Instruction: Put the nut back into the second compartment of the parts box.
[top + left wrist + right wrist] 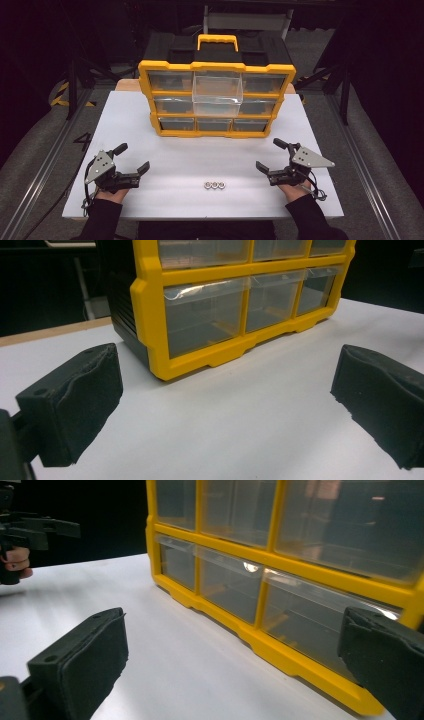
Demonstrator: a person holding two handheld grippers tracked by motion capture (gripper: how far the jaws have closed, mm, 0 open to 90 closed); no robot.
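A yellow-and-black drawer organizer (215,97) stands at the back middle of the white table (150,125), and its clear top-middle drawer (217,92) is pulled out. Three small metal nuts (215,185) lie in a row near the front edge. My left gripper (134,156) rests at the front left, open with nothing between its jaws. At the front right my right gripper (268,154) is open too, jaws wide and bare. The left gripper view has the open left gripper (225,410) facing the organizer's (200,325) lower left corner. The right gripper (232,665) points at the organizer's (280,565) lower drawers.
Dark floor and metal rails (45,165) flank the table on both sides. A hand with the left gripper (30,530) is at the far left of the right gripper view. White tabletop (240,410) lies between the grippers and the organizer.
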